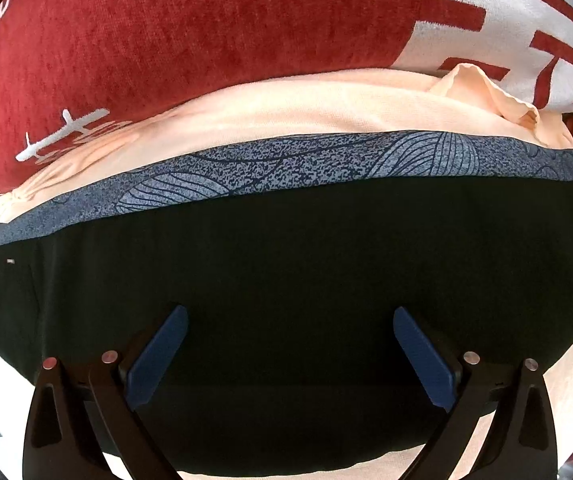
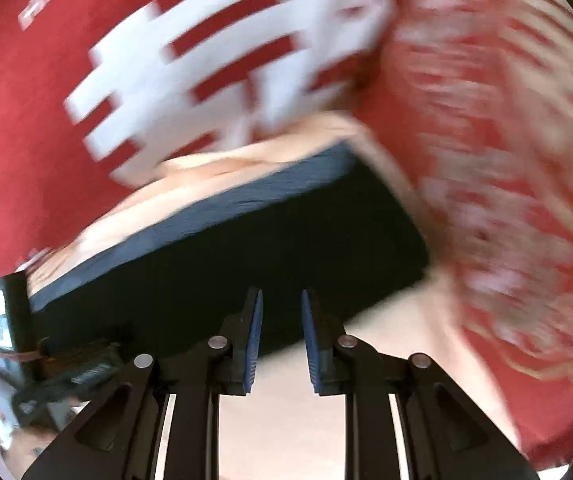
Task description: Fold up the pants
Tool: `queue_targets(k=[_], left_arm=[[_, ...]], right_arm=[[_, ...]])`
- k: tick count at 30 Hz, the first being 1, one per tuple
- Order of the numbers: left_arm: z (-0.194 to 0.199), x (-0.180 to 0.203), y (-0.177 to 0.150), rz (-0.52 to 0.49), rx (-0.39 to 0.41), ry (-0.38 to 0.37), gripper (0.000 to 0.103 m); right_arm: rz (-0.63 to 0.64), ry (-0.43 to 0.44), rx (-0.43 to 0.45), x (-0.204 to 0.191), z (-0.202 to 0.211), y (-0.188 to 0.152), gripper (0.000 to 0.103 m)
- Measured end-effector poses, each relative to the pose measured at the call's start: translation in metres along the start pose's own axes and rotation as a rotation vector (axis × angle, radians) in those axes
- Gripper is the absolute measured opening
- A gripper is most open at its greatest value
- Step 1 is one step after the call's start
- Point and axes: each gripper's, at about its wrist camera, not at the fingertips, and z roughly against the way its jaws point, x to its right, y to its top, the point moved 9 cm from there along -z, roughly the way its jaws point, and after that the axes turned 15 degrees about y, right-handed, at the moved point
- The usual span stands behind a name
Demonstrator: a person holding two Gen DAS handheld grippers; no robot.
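Note:
The pants (image 1: 286, 256) are black with a blue patterned band (image 1: 286, 162) along their far edge. They lie flat as a folded block on a peach cloth (image 1: 270, 108). My left gripper (image 1: 290, 312) hangs over the near half of the pants, its jaws wide open and nothing between the blue pads (image 1: 158, 356). In the blurred right wrist view the pants (image 2: 226, 248) run slantwise. My right gripper (image 2: 281, 294) is at their near edge, open by a narrow gap, and nothing is pinched between its pads (image 2: 254, 344).
A red blanket with white lettering (image 1: 166, 32) lies under the peach cloth (image 2: 286, 420) and fills the surroundings (image 2: 26, 128). A black device with a small screen (image 2: 6, 308) shows at the left edge of the right wrist view, beside the pants' end.

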Motion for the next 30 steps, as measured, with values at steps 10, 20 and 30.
queue_targets(k=[10,20,30], left_arm=[[-0.020,-0.018,-0.002,0.020,0.000,-0.027,0.103],[-0.025,-0.024,0.009,0.001,-0.022,-0.016,0.103],[-0.017,-0.012,0.009,-0.005,-0.022,-0.007,0.103]], right_arm=[[0.060,0.004,-0.034,-0.007,-0.091,0.042,0.022],[-0.107,0.069,-0.027,0.012,-0.038,0.018,0.050],[-0.298,0.168,-0.076,0.022,-0.003,-0.066,0.055]])
